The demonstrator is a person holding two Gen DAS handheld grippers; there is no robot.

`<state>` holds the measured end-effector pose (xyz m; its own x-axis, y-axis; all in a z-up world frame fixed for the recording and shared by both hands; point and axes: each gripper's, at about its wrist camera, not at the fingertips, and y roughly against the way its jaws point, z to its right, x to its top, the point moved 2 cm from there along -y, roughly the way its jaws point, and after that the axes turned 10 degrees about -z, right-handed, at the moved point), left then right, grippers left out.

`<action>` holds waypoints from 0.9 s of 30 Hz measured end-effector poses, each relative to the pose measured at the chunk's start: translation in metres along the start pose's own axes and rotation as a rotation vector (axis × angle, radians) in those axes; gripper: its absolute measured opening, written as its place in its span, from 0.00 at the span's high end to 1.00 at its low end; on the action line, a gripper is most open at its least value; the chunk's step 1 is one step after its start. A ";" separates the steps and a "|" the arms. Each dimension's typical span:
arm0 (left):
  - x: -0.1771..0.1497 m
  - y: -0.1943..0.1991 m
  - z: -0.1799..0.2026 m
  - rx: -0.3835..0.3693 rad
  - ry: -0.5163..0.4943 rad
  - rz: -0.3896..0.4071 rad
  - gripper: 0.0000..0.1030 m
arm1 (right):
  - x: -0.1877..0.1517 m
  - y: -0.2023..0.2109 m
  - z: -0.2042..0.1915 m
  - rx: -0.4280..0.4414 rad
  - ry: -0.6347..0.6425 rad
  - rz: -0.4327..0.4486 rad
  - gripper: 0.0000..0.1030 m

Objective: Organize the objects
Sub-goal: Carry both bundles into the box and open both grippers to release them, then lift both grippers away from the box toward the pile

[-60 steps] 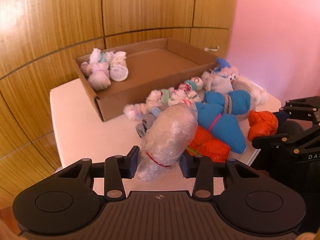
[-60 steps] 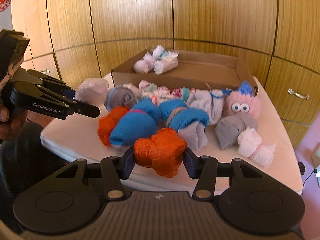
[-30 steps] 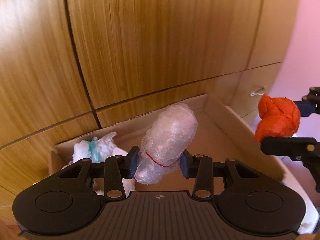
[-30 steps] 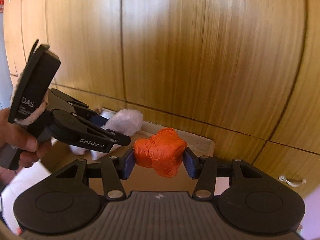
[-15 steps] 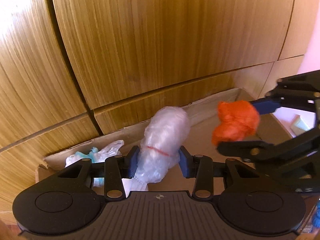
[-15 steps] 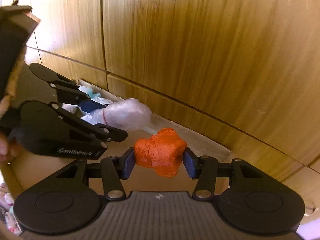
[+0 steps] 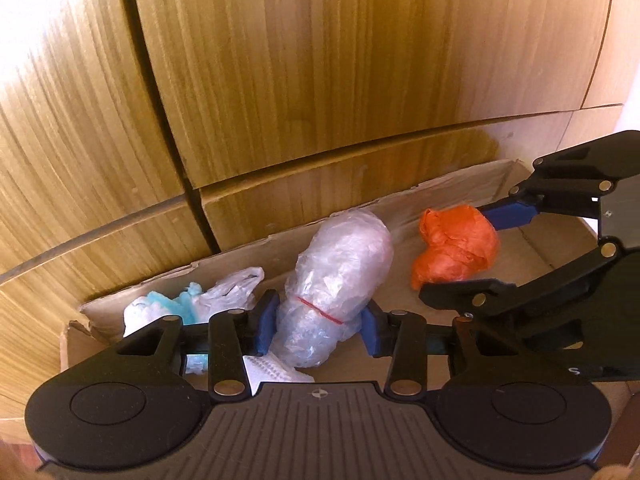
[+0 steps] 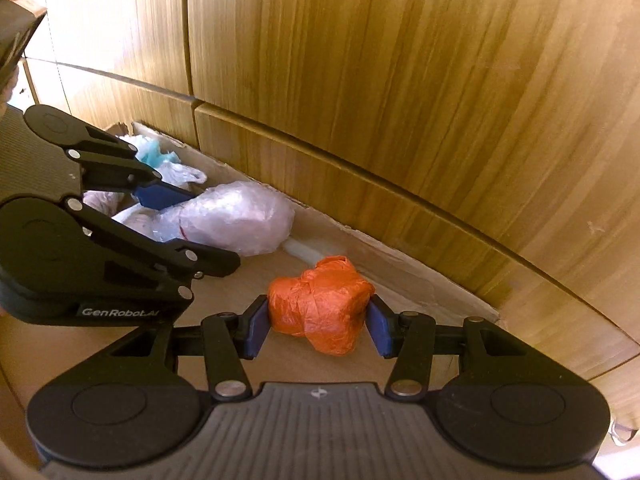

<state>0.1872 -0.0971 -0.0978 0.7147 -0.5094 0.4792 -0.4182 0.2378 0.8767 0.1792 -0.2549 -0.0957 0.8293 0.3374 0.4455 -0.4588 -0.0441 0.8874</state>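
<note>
Tall honey-brown wooden cabinet doors with vertical grain are filling the background, dark seams dividing their panels, while bright light is glaring off the upper left panel.

White lettering "GenRobot.AI" is readable in the right wrist view, printed along the lower side of the black body of the left gripper; in the left wrist view, at the right edge, a pale mark resembling an "S" shows on the black body of the right gripper, too cut off to read as a word; a small round crosshair emblem sits at the top centre of each camera's own ribbed housing, carrying no letters; nothing else legible appears in either view.
</note>
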 end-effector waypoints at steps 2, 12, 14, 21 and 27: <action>-0.002 0.000 -0.003 -0.006 0.006 -0.001 0.50 | 0.000 -0.001 -0.001 0.008 0.001 -0.003 0.54; -0.008 0.037 -0.009 -0.153 0.068 0.096 0.15 | -0.006 0.000 -0.012 0.041 0.018 -0.004 0.54; -0.002 0.041 0.005 -0.156 0.072 0.102 0.15 | -0.002 -0.001 -0.015 0.049 0.030 -0.003 0.54; 0.010 0.052 -0.017 -0.172 0.124 0.139 0.15 | 0.005 -0.001 -0.038 0.050 0.068 -0.016 0.52; 0.006 0.066 -0.020 -0.141 0.118 0.156 0.15 | 0.001 0.016 -0.045 0.024 0.071 -0.011 0.38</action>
<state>0.1753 -0.0682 -0.0366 0.7113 -0.3595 0.6041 -0.4524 0.4237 0.7847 0.1580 -0.2129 -0.0864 0.8094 0.4036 0.4266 -0.4408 -0.0624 0.8954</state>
